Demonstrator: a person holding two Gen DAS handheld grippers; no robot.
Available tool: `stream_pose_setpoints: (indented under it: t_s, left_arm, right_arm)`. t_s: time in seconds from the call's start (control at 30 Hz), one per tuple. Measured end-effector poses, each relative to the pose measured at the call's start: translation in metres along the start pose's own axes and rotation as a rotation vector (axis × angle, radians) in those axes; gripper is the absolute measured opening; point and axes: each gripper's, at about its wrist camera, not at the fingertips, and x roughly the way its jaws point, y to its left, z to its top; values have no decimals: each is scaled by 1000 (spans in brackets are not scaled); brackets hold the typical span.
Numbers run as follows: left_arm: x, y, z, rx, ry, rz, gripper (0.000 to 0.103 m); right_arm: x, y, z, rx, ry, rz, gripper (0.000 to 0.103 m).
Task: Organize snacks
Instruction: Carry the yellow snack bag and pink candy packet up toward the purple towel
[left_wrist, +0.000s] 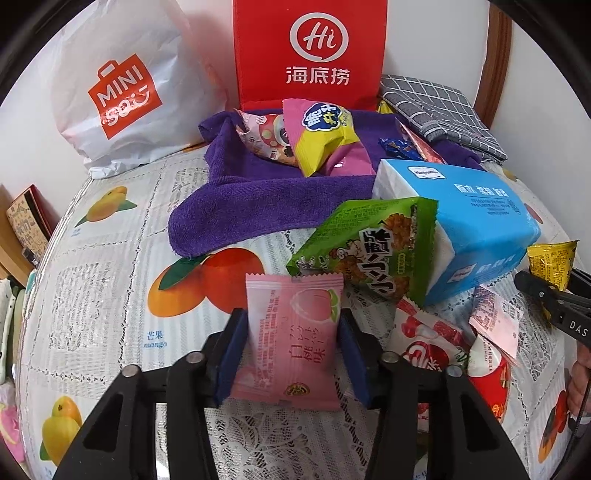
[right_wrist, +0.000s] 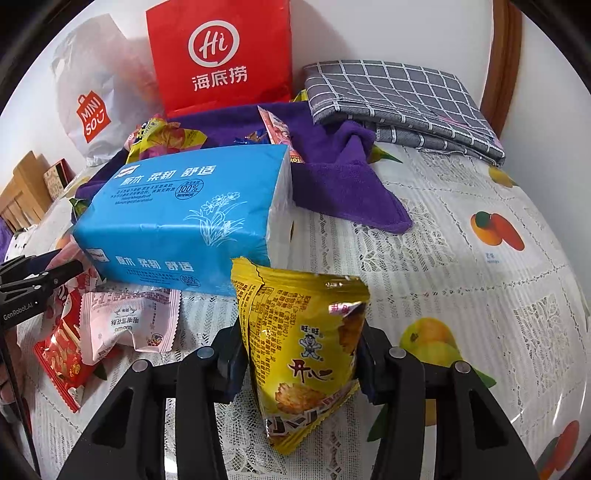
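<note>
My left gripper (left_wrist: 293, 332) is shut on a pink peach snack packet (left_wrist: 291, 339) and holds it above the fruit-print tablecloth (left_wrist: 110, 280). My right gripper (right_wrist: 301, 354) is shut on a yellow rice-cracker packet (right_wrist: 303, 347); it shows at the right edge of the left wrist view (left_wrist: 550, 266). A green snack packet (left_wrist: 373, 247) leans on a blue tissue pack (left_wrist: 472, 225), also in the right wrist view (right_wrist: 184, 218). Pink and yellow packets (left_wrist: 317, 136) lie on a purple towel (left_wrist: 251, 195). A pale pink packet (right_wrist: 129, 321) and a red packet (right_wrist: 64, 354) lie left of my right gripper.
A red Haidilao paper bag (left_wrist: 310, 51) and a white Miniso bag (left_wrist: 118, 85) stand at the back wall. A folded grey checked cloth (right_wrist: 402, 103) lies at the back right. Wooden boxes (right_wrist: 26, 188) stand off the table's left side.
</note>
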Motion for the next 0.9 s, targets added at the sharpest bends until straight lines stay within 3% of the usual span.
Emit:
stream_pose_setpoints:
  t_s: [0.17, 0.57, 0.9]
  left_arm:
    - [-3, -1, -1, -4, -5, 5, 37]
    - [-25, 0, -9, -10, -63, -8, 37]
    - [-68, -7, -8, -37, -102, -76, 37]
  right_arm:
    - [0, 0, 0, 4, 0, 1, 49]
    - [-6, -4, -1, 8, -4, 22, 44]
    - [-62, 6, 7, -22, -88, 83, 44]
